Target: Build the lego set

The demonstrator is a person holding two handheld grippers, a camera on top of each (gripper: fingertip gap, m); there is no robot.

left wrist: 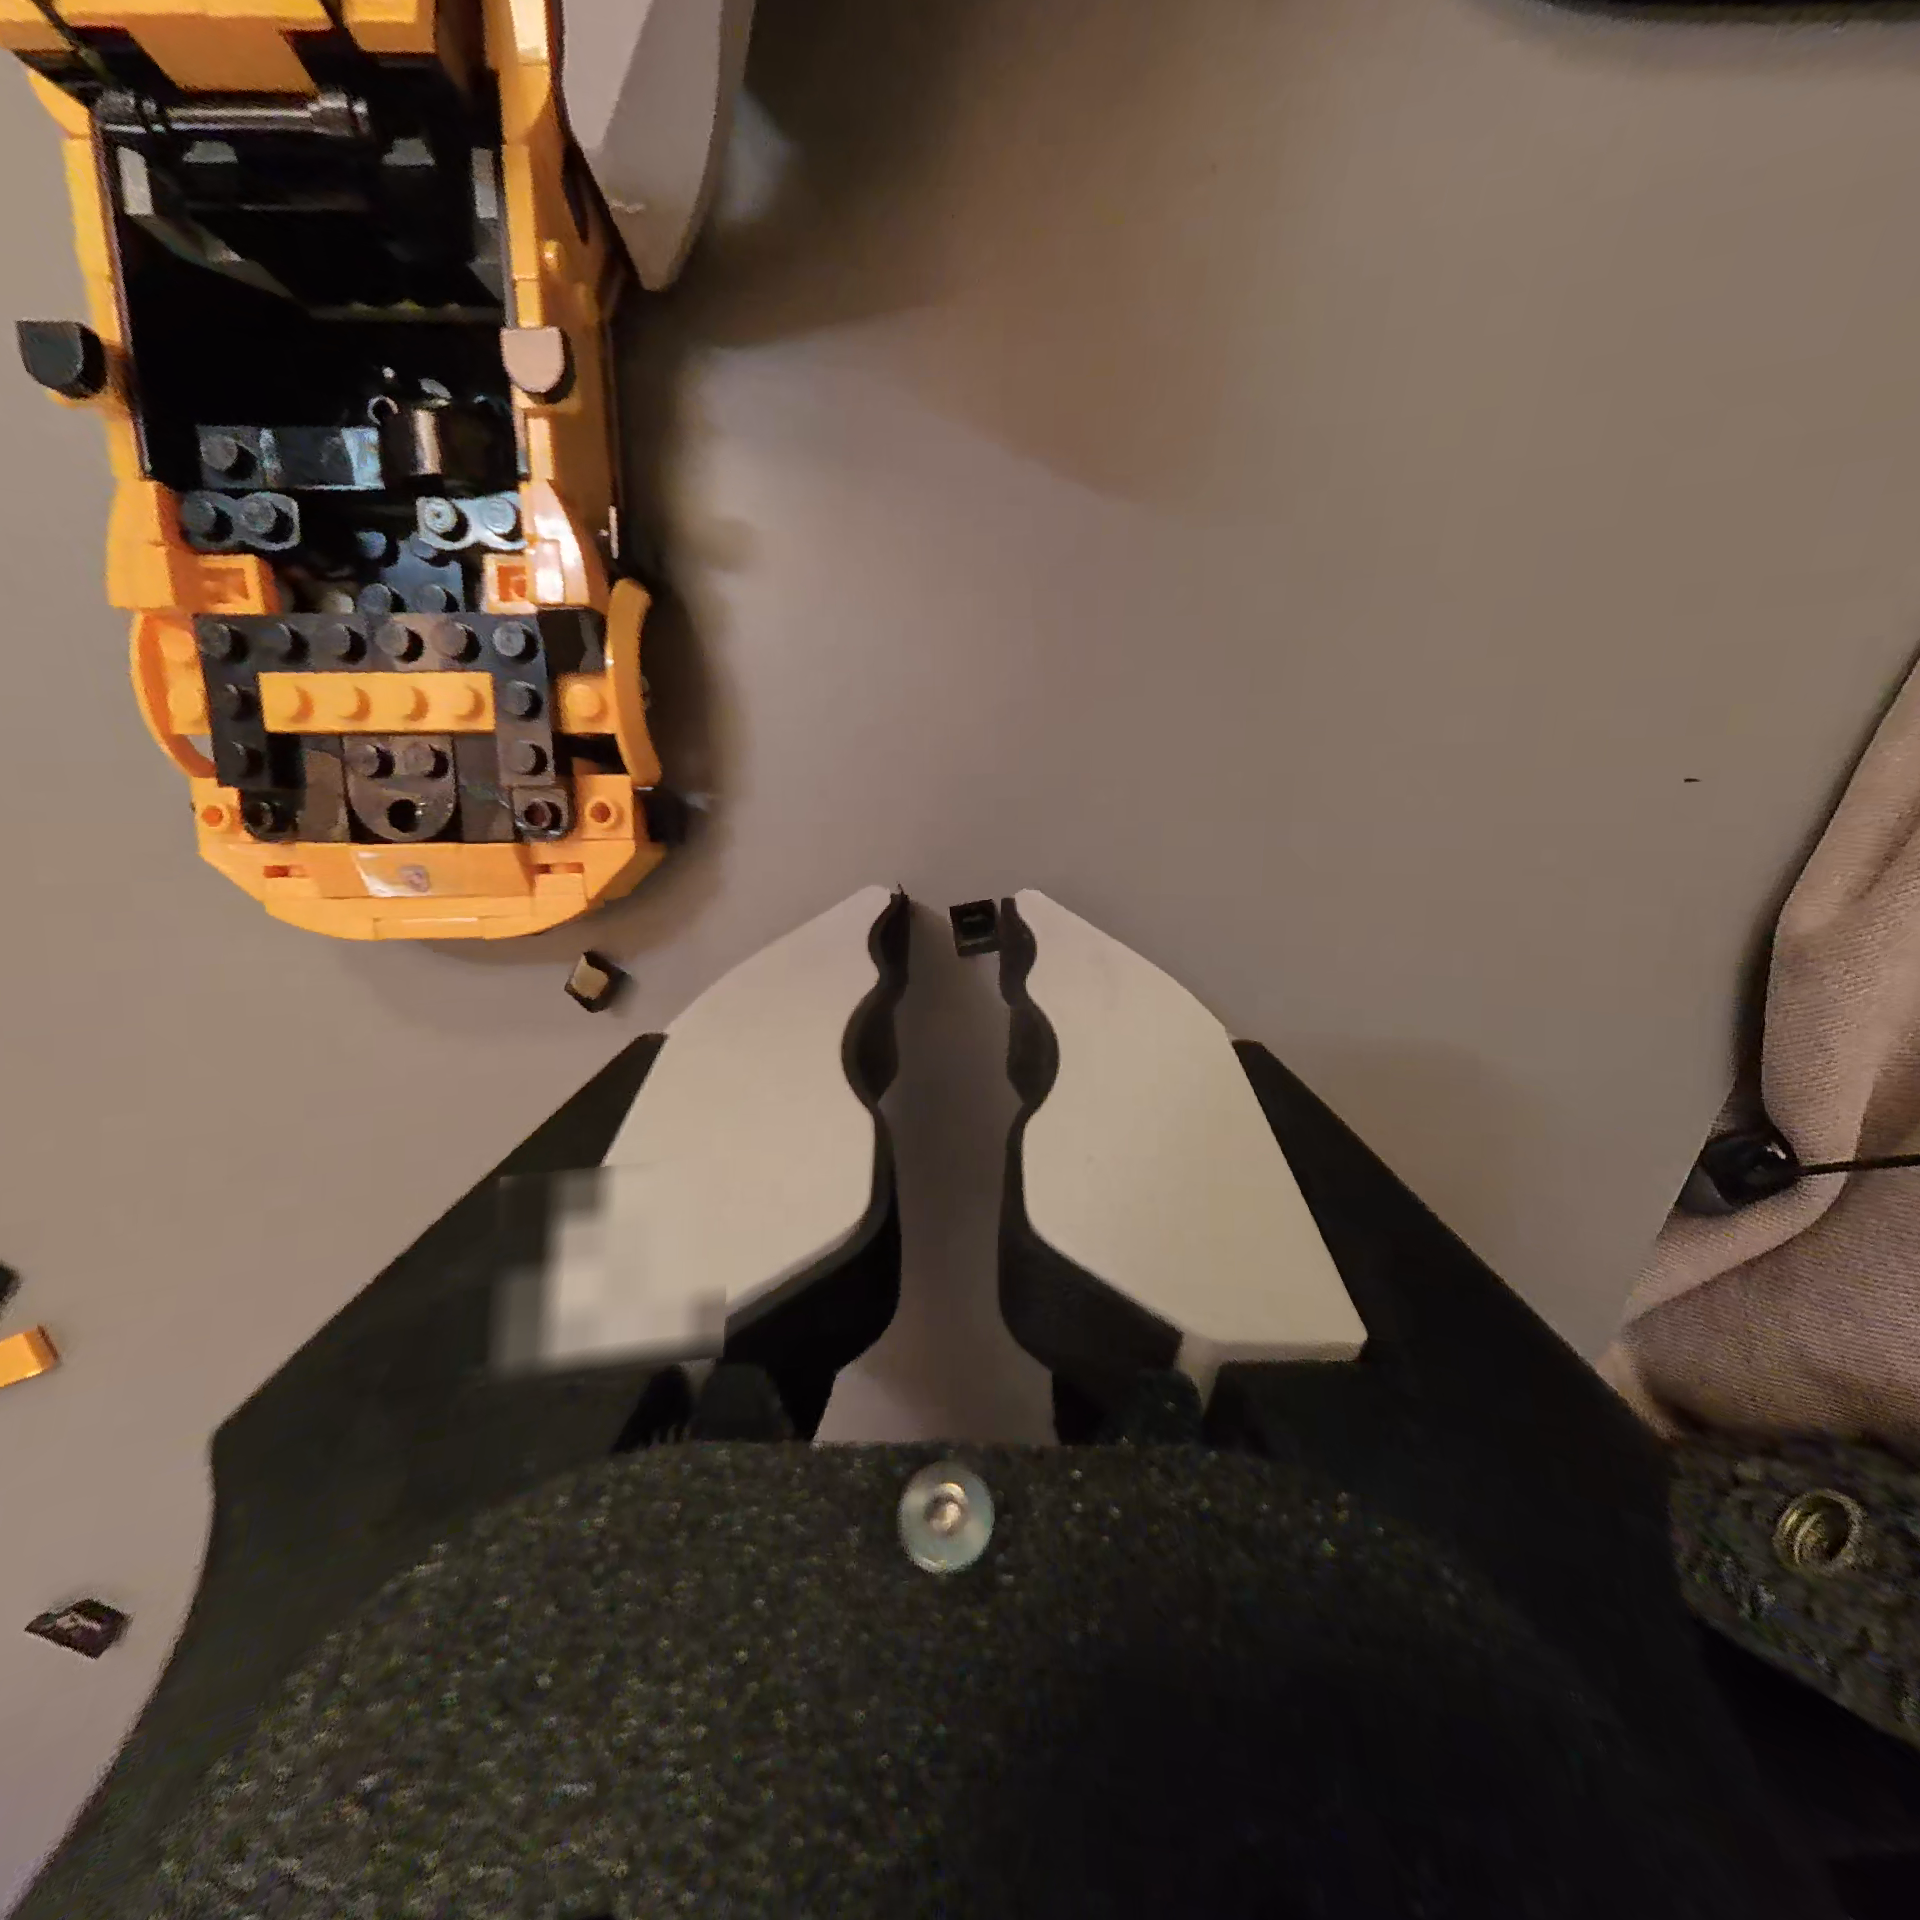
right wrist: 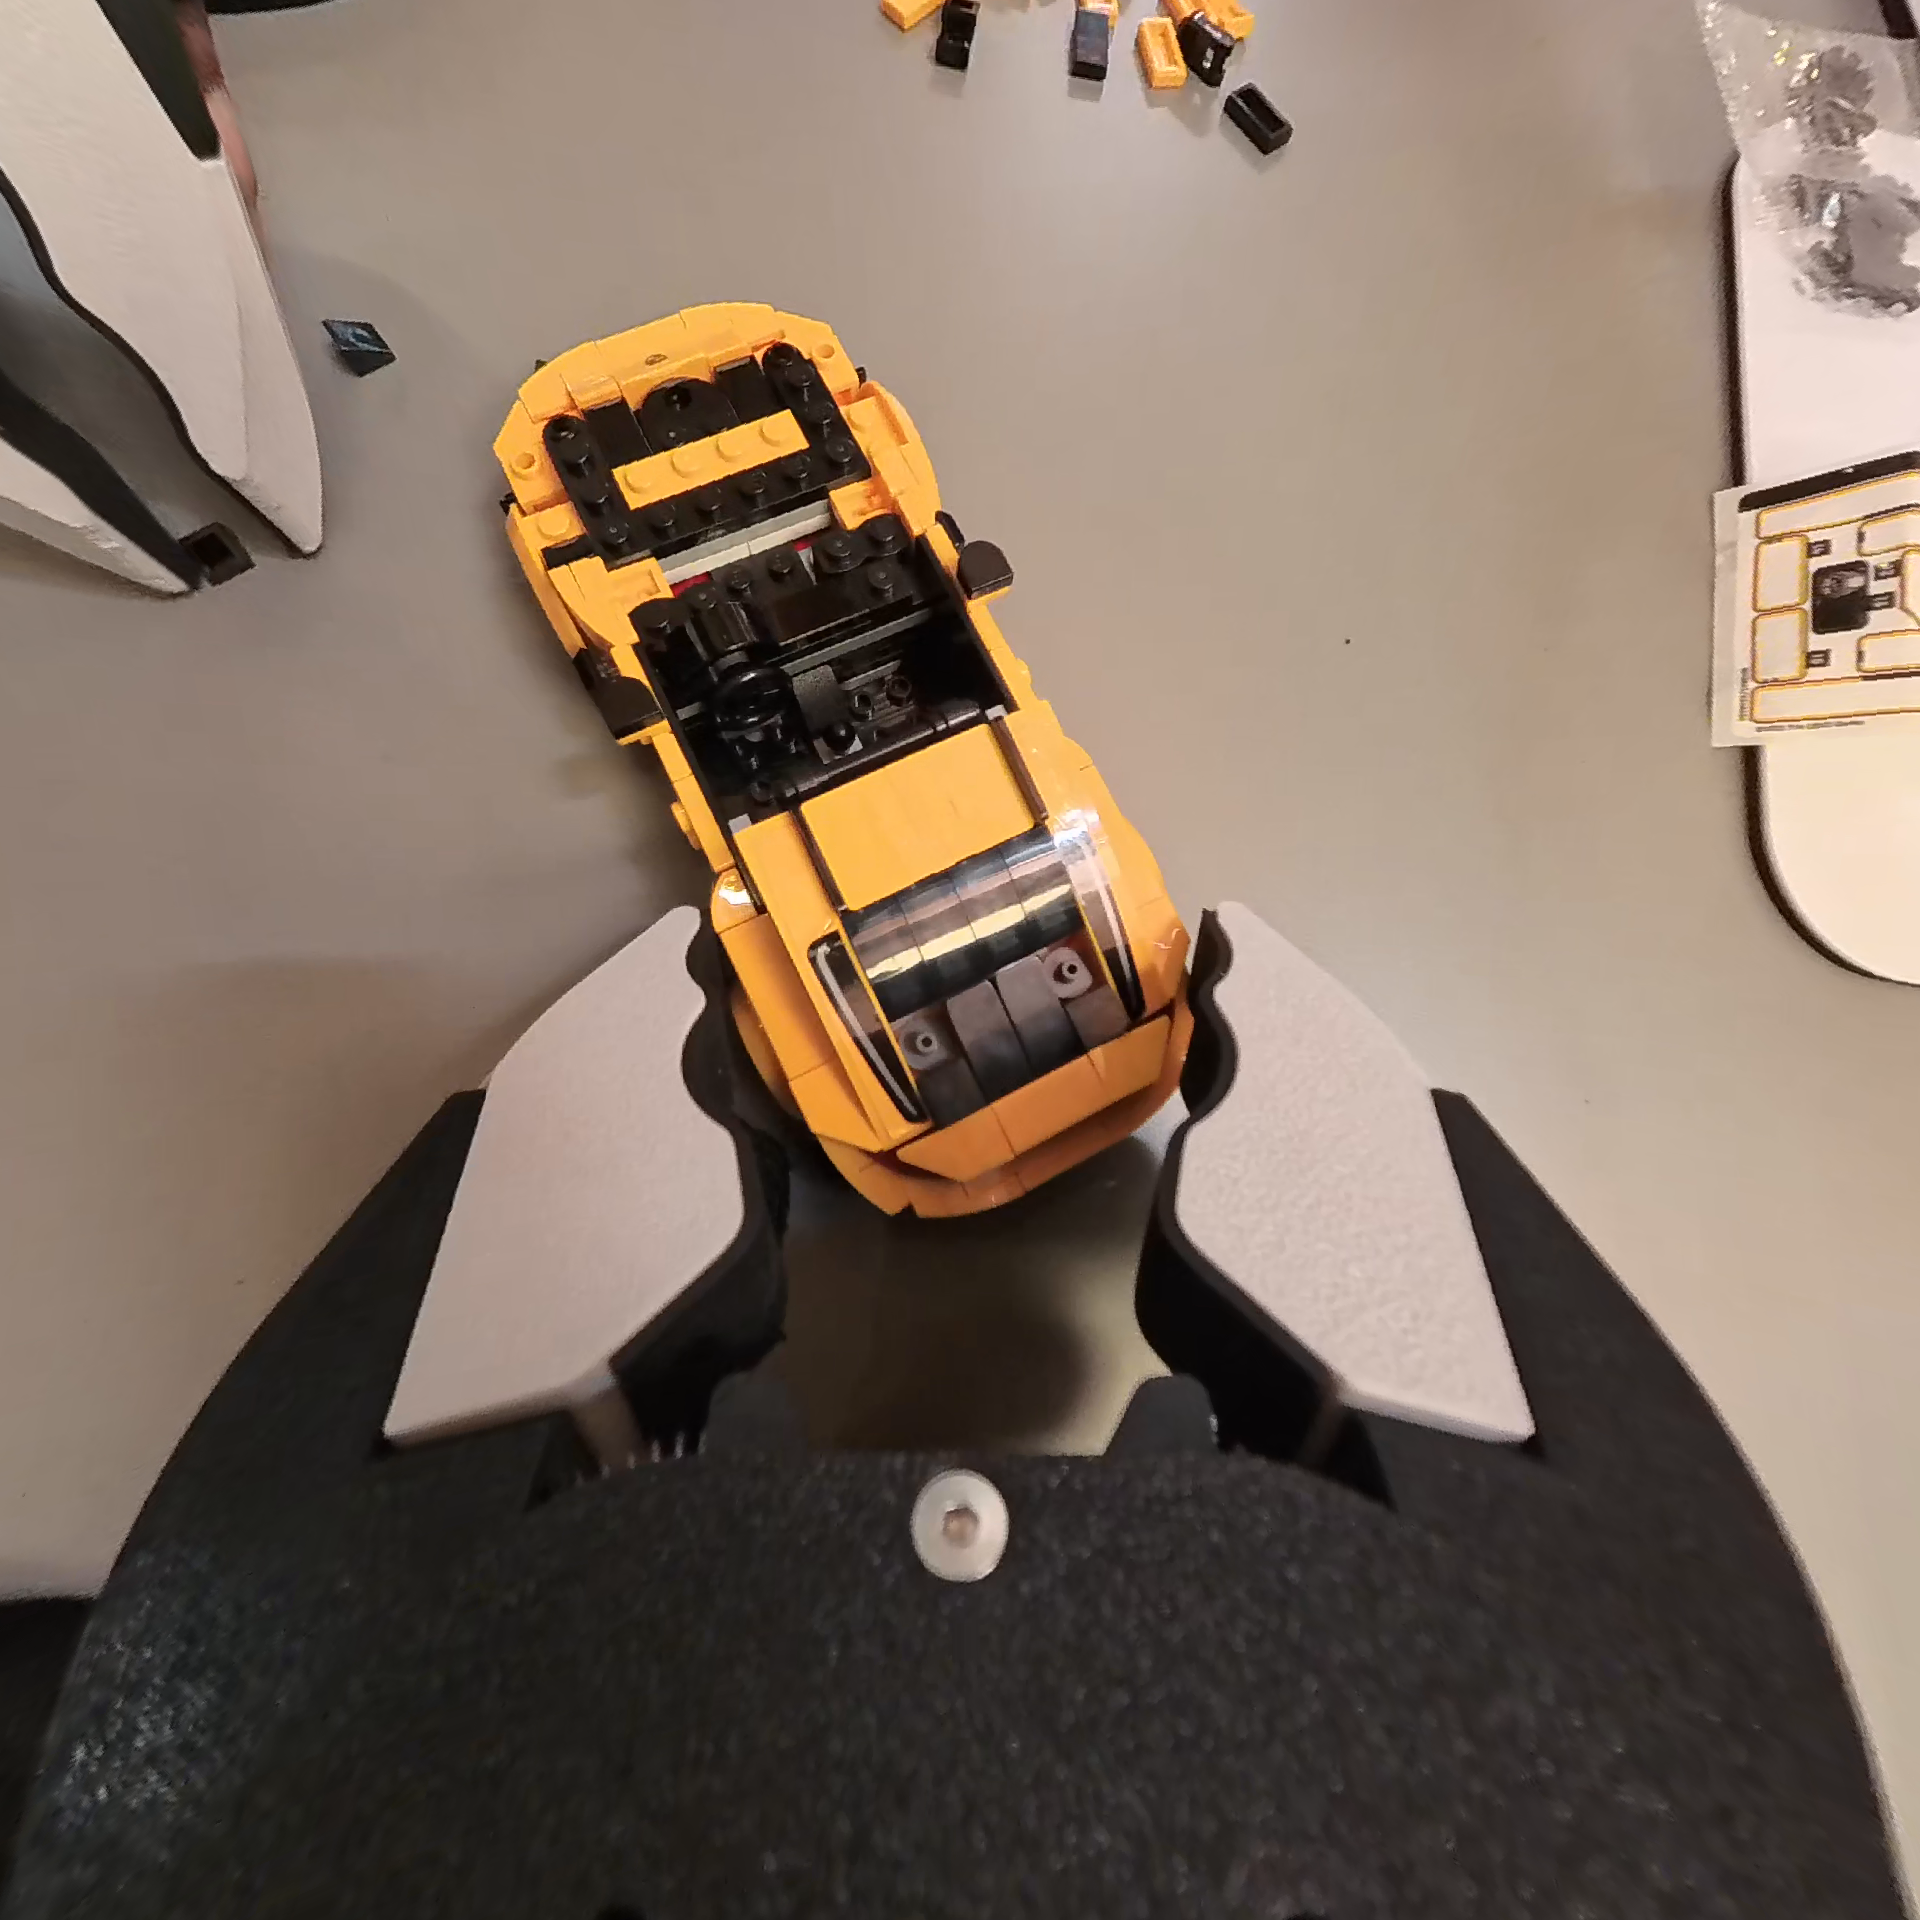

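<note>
An orange and black lego car (right wrist: 883, 831) with an open cockpit lies on the grey table (right wrist: 1351, 520). My right gripper (right wrist: 951, 935) is shut on the car's tail end, with one finger on each side. The car also shows at the upper left of the left wrist view (left wrist: 395, 675), with a right finger (left wrist: 665, 135) beside it. My left gripper (left wrist: 956, 914) is slightly open to the right of the car's nose. A small black piece (left wrist: 975, 925) sits against its right fingertip, with a gap to the left fingertip. The left gripper (right wrist: 208, 416) and the piece (right wrist: 218, 551) also show in the right wrist view.
Several loose orange and black pieces (right wrist: 1143, 42) lie at the table's far edge, and a black tile (right wrist: 358, 343) lies near the car. A sticker sheet (right wrist: 1829, 613), a white board (right wrist: 1849, 883) and a bag of grey parts (right wrist: 1829, 208) are at the right. A small piece (left wrist: 594, 979) lies by the nose. A beige sleeve (left wrist: 1818, 1039) is at the right. The black tile (right wrist: 358, 343) is about 4 cm from my left fingertips and 15 cm from my right.
</note>
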